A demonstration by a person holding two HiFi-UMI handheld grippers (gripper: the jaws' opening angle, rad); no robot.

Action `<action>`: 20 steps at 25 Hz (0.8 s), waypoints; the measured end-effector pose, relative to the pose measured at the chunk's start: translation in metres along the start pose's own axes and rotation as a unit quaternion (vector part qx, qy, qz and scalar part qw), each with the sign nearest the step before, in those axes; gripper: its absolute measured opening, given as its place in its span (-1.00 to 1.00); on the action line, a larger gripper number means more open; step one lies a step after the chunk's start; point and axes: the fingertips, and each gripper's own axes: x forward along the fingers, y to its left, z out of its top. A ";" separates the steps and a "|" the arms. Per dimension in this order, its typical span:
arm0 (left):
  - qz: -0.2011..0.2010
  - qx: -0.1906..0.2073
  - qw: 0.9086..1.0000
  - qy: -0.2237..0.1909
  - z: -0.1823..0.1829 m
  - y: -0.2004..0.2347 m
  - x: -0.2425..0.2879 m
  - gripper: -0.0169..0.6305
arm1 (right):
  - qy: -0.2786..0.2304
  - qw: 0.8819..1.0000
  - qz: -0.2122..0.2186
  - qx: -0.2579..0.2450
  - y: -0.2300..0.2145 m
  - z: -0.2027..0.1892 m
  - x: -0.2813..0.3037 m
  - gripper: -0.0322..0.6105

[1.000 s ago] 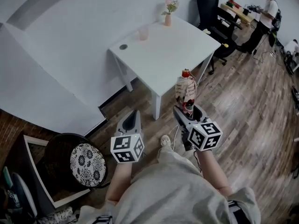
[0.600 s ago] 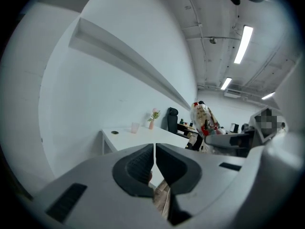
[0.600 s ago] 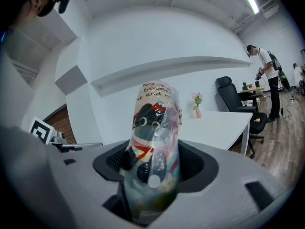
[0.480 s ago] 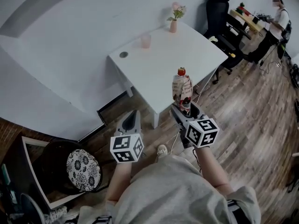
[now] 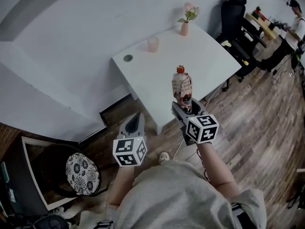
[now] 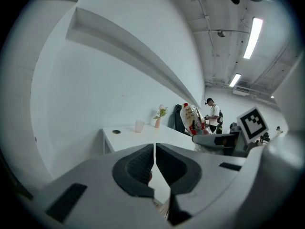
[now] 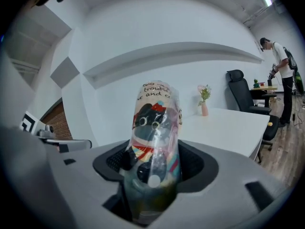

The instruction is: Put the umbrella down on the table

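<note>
- Where the person's grey-clad lap fills the bottom of the head view, both forearms reach forward over the wooden floor (image 5: pixel 257 128), one gripper in each hand.
- A round patterned cushion (image 5: pixel 82 173) sits on a dark seat low at the left.
- The left gripper (image 5: pixel 137 116) has its jaws brought together with only a hairline slit between the pads, and nothing is caught in them; its own view (image 6: pixel 155 163) shows the same.
- The right gripper (image 5: pixel 187 109) has its jaws spread wide and clamped on the lower end of the umbrella (image 5: pixel 181 87).
- The folded umbrella stands nearly upright in a clear printed sleeve, red tip on top, in the air over the floor just short of the table's near edge.
- In the right gripper view the ribbed pads (image 7: pixel 116 160) press both sides of the umbrella (image 7: pixel 155 147).
- The white table (image 5: pixel 209 66) lies just beyond, its near corner between the two grippers.
- On it stand a pink cup (image 5: pixel 152 44) and a small vase with a flower (image 5: pixel 185 27), both by the wall, with a round dark disc (image 5: pixel 127 58) near the left corner.
- A black office chair (image 5: pixel 233 8) is behind the table.
- Farthest off, a person (image 5: pixel 293 20) stands by a desk.
</note>
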 end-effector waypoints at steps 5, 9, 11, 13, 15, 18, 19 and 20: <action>0.012 -0.007 1.000 0.011 -0.002 0.005 0.027 -0.90 | 0.026 1.000 0.003 -0.007 -0.026 -0.003 0.045 -0.05; 0.017 -0.011 1.000 0.021 -0.006 0.008 0.046 -0.90 | 0.050 0.999 0.004 -0.014 -0.044 -0.010 0.078 -0.05; 0.019 -0.012 0.999 0.027 -0.009 0.008 0.054 -0.90 | 0.062 0.998 0.004 -0.017 -0.051 -0.014 0.094 -0.05; 0.021 -0.013 0.999 0.034 -0.012 0.009 0.060 -0.90 | 0.074 0.997 0.002 -0.018 -0.059 -0.020 0.109 -0.05; 0.022 -0.013 0.999 0.040 -0.016 0.009 0.066 -0.90 | 0.087 0.996 0.000 -0.019 -0.065 -0.027 0.124 -0.05; 0.022 -0.014 0.999 0.048 -0.022 0.009 0.072 -0.90 | 0.109 0.994 -0.001 -0.025 -0.074 -0.038 0.144 -0.05; 0.022 -0.014 0.998 0.050 -0.024 0.009 0.073 -0.90 | 0.116 0.993 -0.002 -0.027 -0.076 -0.042 0.151 -0.05; 0.022 -0.014 0.998 0.052 -0.025 0.009 0.075 -0.90 | 0.123 0.992 -0.002 -0.029 -0.079 -0.046 0.157 -0.05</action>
